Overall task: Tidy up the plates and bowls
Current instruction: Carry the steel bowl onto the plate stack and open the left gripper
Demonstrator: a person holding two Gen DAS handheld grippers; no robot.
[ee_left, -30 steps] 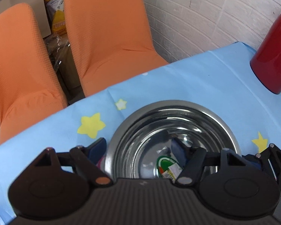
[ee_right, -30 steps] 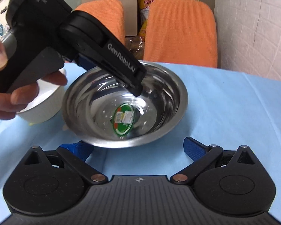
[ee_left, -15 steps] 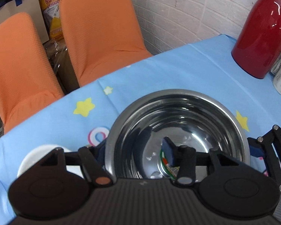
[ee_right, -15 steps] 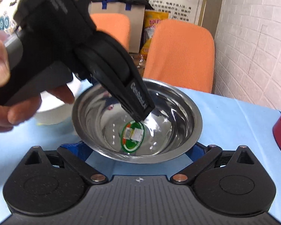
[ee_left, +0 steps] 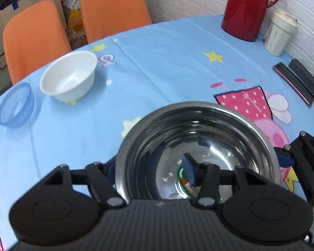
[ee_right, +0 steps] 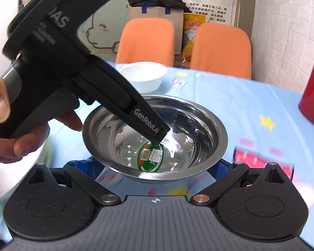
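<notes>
A steel bowl [ee_left: 198,129] with a green sticker inside is held above the blue tablecloth. My left gripper [ee_left: 150,167] is shut on the steel bowl's near rim, one blue pad inside and one outside. In the right wrist view the steel bowl [ee_right: 198,113] sits between my right gripper's [ee_right: 157,167] spread fingers, which lie under it at either side; the left gripper's body [ee_right: 73,79] reaches in from the left. A white bowl [ee_left: 69,77] and a translucent blue bowl [ee_left: 16,104] stand on the table at the far left.
A red thermos [ee_left: 249,8] and a white cup [ee_left: 279,33] stand at the far right by the brick wall. Two dark flat items [ee_left: 297,81] lie at the right edge. Two orange chairs [ee_left: 113,6] stand behind the table.
The steel bowl has risen off the table and moved right and toward me with both grippers. The white and blue bowls have come into the left wrist view.
</notes>
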